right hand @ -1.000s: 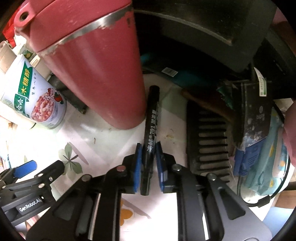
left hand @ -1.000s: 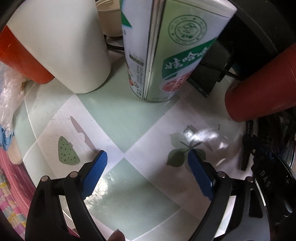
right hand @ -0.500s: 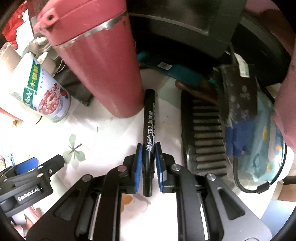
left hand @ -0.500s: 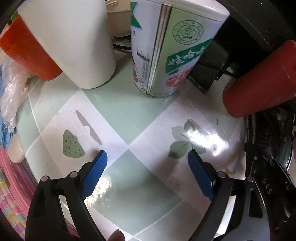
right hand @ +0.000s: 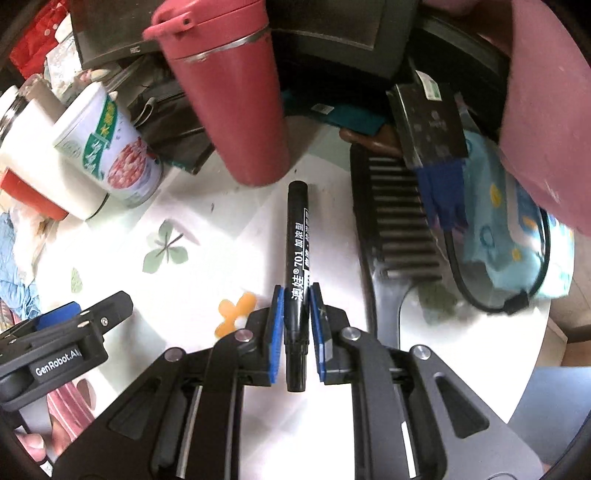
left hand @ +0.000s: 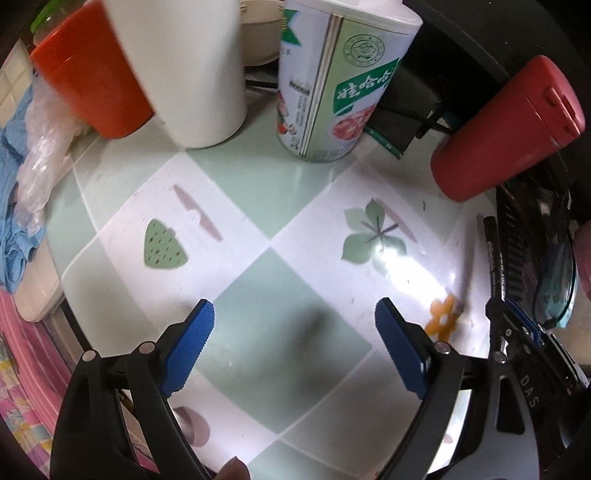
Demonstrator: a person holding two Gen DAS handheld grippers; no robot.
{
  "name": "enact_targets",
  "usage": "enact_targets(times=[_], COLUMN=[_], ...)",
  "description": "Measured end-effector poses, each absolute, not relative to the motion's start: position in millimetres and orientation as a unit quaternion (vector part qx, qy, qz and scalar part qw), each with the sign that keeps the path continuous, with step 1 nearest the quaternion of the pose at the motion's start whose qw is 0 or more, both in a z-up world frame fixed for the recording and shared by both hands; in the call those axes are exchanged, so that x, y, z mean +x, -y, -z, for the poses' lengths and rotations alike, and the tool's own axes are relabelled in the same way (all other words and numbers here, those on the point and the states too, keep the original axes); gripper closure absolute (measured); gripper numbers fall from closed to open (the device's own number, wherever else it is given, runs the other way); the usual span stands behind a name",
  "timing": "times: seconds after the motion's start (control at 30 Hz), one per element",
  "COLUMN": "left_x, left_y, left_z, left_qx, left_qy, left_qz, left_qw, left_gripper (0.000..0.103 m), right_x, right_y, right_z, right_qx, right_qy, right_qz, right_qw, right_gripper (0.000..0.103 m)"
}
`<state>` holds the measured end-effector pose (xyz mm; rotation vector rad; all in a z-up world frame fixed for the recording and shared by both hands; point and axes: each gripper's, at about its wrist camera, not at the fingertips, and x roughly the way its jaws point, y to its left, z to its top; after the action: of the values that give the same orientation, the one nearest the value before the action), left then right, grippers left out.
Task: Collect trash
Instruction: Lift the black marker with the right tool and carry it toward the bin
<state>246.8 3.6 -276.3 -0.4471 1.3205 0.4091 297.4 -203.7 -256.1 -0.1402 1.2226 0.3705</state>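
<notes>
A round table [left hand: 258, 155] covered in a glossy green-and-white checked cloth with leaf and strawberry prints catches bright glare; pink patterned fabric [left hand: 22, 398] lies beyond its edge.

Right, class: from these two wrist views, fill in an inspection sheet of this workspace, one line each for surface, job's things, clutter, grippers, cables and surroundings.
Surface: round table with a green-and-white checked cover printed with leaves and a flower; glare on the right side.
Job's things: black marker, clamped in the right gripper.
Clutter: printed can, red tumbler, white cup, orange cup, black comb, clear plastic wrap.
Grippers: left gripper open and empty above the table; right shut on the marker.
Cables: black cable with a blue plug beside the comb.
Surroundings: dark monitor behind the tumbler; pink cloth at the left edge.
</notes>
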Motion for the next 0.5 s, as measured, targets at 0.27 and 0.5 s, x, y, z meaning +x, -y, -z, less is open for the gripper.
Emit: enact_targets(times=[0.27, 0.5], left_x=[210.7, 169.2], left_y=[-4.1, -17.9], left_z=[274.7, 263.0], left_qx=[-0.212, -0.222], left_qy=[-0.6, -0.591], left_qz=[-0.185, -0.191], left_qw=[0.749, 0.752], left_gripper=[0.017, 0.017], right_x=[263.6, 247.9], right_y=[201.3, 167.0], right_z=[241.7, 227.0], right_qx=[-0.07, -0.08], right_qy=[-0.565, -0.556], right_qz=[-0.176, -0.187], right_qw=[0.803, 0.806], right_gripper=[0.088, 0.088])
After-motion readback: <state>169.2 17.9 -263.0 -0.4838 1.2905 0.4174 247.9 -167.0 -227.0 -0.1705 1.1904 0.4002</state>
